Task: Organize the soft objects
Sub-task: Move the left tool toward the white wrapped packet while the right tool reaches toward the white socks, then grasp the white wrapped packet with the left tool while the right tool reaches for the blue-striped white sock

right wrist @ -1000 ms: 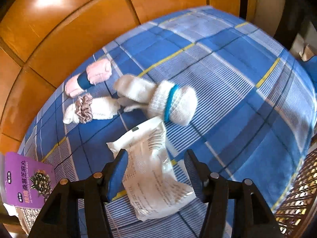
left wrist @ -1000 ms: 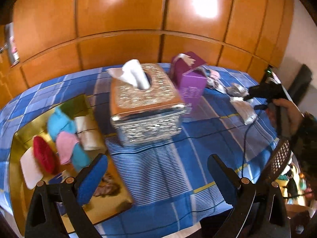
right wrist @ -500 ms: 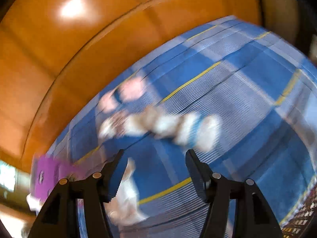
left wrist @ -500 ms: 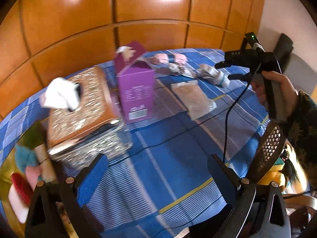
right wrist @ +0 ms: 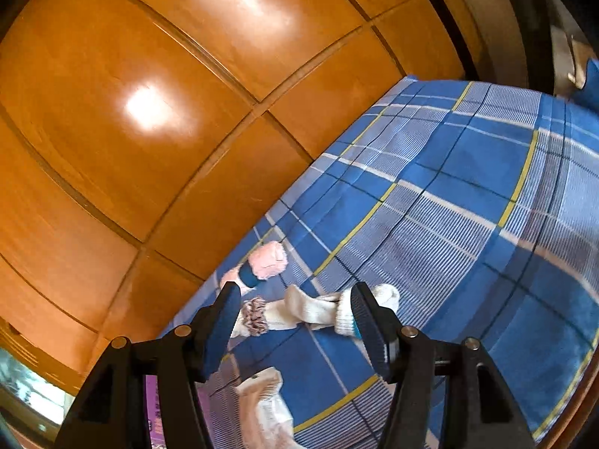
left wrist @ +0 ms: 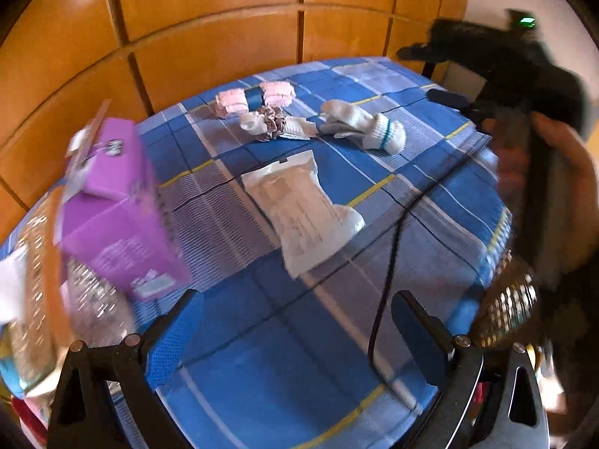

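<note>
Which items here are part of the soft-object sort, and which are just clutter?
Job:
pink rolled bundle
scrunchie-tied white bundle
white sock with teal stripe

Lying about:
purple box
white plastic packet
silver tissue box
black cable

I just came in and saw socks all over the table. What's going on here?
A person is tidying soft things with a grabbing tool in each hand. Right now both tools are open and empty. The left tool hangs over the blue checked tablecloth. The right tool points toward the white sock with a teal stripe. A pink roll, a sock with a scrunchie and a white packet lie untouched.
</note>
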`<state>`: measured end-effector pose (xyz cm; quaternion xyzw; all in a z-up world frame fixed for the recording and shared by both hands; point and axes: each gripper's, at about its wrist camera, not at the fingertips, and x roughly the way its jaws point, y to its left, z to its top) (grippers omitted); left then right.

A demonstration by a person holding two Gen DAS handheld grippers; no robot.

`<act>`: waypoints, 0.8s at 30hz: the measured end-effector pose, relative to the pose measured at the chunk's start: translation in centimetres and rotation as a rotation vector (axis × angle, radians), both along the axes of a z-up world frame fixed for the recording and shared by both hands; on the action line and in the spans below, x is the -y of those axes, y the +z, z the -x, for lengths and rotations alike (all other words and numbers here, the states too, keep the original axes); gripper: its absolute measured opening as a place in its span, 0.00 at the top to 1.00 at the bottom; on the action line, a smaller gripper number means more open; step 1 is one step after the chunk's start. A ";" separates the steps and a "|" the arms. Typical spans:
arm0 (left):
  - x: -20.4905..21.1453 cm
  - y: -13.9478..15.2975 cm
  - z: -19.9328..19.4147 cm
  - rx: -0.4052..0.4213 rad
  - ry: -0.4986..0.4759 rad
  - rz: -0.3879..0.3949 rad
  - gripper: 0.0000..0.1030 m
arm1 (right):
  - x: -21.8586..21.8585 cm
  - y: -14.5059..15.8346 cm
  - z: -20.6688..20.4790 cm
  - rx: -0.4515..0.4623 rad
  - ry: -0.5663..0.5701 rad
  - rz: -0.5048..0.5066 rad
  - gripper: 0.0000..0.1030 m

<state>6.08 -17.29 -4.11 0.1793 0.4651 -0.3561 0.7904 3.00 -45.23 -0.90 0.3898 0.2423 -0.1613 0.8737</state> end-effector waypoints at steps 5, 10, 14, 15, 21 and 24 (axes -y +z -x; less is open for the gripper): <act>3.4 -1.2 -2.5 -0.050 0.045 0.009 0.03 | -0.3 -0.3 -0.3 0.020 0.034 -0.037 0.40; 6.4 -2.0 -4.3 -0.048 0.055 0.028 0.03 | -0.5 -0.5 -0.6 0.019 0.065 -0.053 0.39; 6.7 -2.2 -5.6 -0.159 0.056 0.119 0.04 | 0.2 -0.9 0.1 0.055 0.040 -0.103 0.39; 6.5 -2.2 -5.6 -0.177 0.030 0.138 0.04 | 0.6 -1.0 0.5 0.069 0.020 -0.124 0.39; 4.3 -2.8 -5.5 -0.226 -0.008 0.203 0.03 | 2.6 -2.1 2.2 0.140 -0.071 -0.250 0.39; 3.8 -2.8 -5.7 -0.281 -0.008 0.270 0.03 | 3.3 -2.4 2.5 0.184 -0.061 -0.303 0.39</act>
